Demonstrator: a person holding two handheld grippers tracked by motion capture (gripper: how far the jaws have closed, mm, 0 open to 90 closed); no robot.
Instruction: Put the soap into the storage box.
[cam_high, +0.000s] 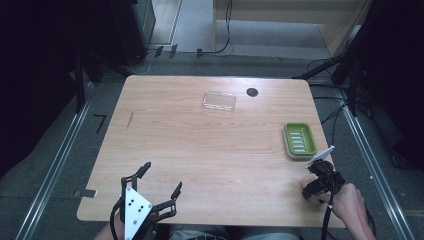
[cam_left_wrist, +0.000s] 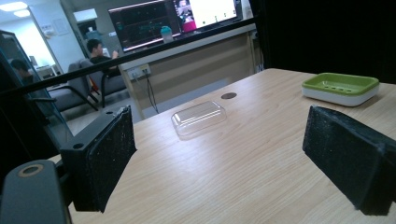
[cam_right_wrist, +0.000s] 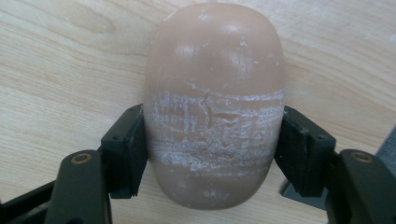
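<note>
Light wooden table (cam_high: 215, 145), rectangular, filling the centre of the high view. Clear plastic lid (cam_high: 219, 101), upper centre of that frame, lying flat on the wood; in the left gripper view it sits at mid-frame, rounded side up. Small dark round hole (cam_high: 252, 92) just right of the lid, near the far edge. Green soap dish (cam_high: 299, 140) with a white base, right of centre in the high view, slotted insert visible, nothing in it; in the left gripper view it appears at the upper right. Left gripper (cam_high: 156, 186), lower left of the high view, with a grey three-cornered plate on top; fingers (cam_left_wrist: 106, 156) spread wide apart, nothing between them, hovering above bare wood. Right gripper (cam_high: 312, 176), lower right of the high view, near the table's front edge and just below the soap dish, held by a hand (cam_high: 347, 200). Bar of soap (cam_right_wrist: 215, 100), tan, oval, its surface marked with whitish scuffed bands; centre of the right gripper view, pinched across its lower half by the right gripper's fingers (cam_right_wrist: 130, 154), one pad pressed to each side, wood grain behind it.
</note>
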